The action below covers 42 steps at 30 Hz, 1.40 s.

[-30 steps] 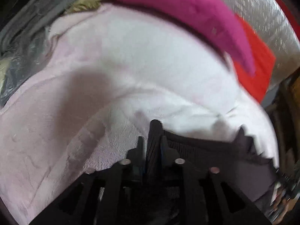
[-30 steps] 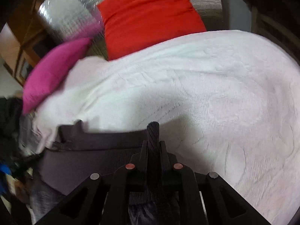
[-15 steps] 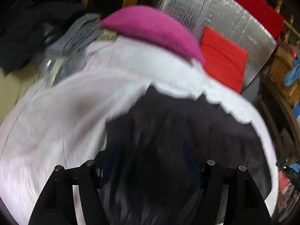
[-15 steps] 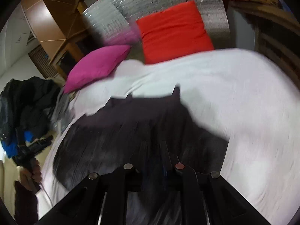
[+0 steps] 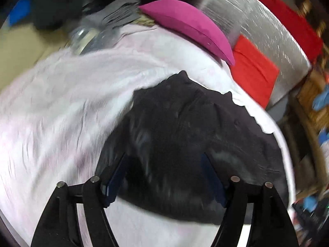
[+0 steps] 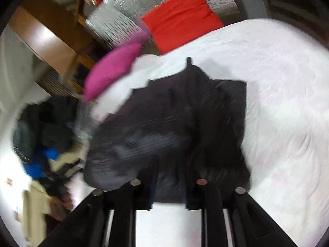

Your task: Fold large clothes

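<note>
Left wrist view: the left tongs (image 5: 163, 170) stand spread wide, grasping nothing, above the near edge of the dark garment (image 5: 191, 135). The garment lies flat on the bed (image 5: 67, 94), whose cover is pale pink-white; its far edge ends in small peaks, and it looks laid out so a fold can be made across it. Far off, a magenta pillow (image 5: 191, 28) rests on the bed's far edge, with a red cushion (image 5: 253, 70) to its right against a silver quilted backing (image 5: 261, 26). A heap of grey and dark clothes (image 5: 115, 14) sits far left.

Right wrist view: the right tongs (image 6: 168, 183) are only narrowly parted, with dark cloth showing in the gap; whether they pinch it I cannot tell, the picture being blurred. The garment (image 6: 185, 119) spreads from the tongs towards the magenta pillow (image 6: 113, 68) and red cushion (image 6: 181, 18). Wooden furniture (image 6: 47, 41) stands far left, and dark and blue clothes (image 6: 41, 144) lie low at the left.
</note>
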{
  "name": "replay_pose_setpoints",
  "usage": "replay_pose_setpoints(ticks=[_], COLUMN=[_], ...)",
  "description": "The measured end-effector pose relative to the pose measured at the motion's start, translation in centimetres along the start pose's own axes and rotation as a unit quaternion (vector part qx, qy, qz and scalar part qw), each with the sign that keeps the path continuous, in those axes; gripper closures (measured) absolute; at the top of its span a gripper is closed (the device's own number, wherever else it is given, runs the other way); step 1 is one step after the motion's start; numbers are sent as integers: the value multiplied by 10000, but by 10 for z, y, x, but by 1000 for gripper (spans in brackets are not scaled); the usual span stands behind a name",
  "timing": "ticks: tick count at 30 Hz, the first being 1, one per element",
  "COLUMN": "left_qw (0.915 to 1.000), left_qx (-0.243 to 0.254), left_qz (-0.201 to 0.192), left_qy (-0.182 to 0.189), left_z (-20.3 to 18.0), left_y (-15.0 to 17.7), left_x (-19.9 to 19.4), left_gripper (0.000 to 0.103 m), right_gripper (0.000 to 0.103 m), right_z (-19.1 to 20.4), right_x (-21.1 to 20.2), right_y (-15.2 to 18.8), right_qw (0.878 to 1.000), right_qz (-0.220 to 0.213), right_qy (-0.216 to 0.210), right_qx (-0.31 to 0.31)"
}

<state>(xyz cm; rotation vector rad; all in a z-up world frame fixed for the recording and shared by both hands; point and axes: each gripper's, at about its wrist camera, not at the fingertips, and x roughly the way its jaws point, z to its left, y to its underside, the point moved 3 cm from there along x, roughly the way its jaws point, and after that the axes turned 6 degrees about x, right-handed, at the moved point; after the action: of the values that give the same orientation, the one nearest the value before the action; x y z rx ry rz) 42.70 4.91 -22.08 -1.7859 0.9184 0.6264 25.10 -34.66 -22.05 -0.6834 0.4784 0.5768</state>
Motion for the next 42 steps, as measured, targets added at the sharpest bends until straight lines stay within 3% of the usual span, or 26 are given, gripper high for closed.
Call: replay_pose_setpoints(ticks=[1, 2, 3, 6, 10, 17, 22, 30, 37, 42], left_qw=[9998, 9993, 9986, 9962, 9876, 9925, 9874, 9795, 9826, 9828], left_qx=[-156, -256, -347, -520, -1139, -1042, -1378, -1821, -1672, -1653], left_qz=[71, 144, 217, 281, 534, 592, 677, 509, 243, 107], left_qy=[129, 238, 335, 633, 934, 230, 373, 688, 768, 822], left_z=[3, 4, 4, 6, 11, 13, 20, 23, 12, 9], left_y=[7, 11, 16, 27, 40, 44, 43, 37, 32, 26], left_x=[-3, -4, -6, -8, -3, 9, 22, 33, 41, 52], left_gripper=[28, 28, 27, 24, 24, 23, 21, 21, 21, 27], right_gripper=[26, 16, 14, 14, 14, 14, 14, 14, 14, 14], right_z=[0, 0, 2, -1, -18, -30, -39, -60, -73, -63], right_x=[-7, -15, -23, -27, -11, 1, 8, 6, 28, 45], right_y=[7, 14, 21, 30, 41, 42, 43, 36, 23, 7], right_qw=[9997, 9983, 9971, 9953, 9890, 9857, 9842, 9797, 9727, 9720], right_qz=[-59, -205, -308, -241, 104, 190, 267, -21, -117, -517], right_qy=[-176, -429, -568, -731, -834, -718, -559, -421, -287, -412], right_qx=[147, 342, 413, 584, 1217, 1509, 1656, 1962, 2299, 2257])
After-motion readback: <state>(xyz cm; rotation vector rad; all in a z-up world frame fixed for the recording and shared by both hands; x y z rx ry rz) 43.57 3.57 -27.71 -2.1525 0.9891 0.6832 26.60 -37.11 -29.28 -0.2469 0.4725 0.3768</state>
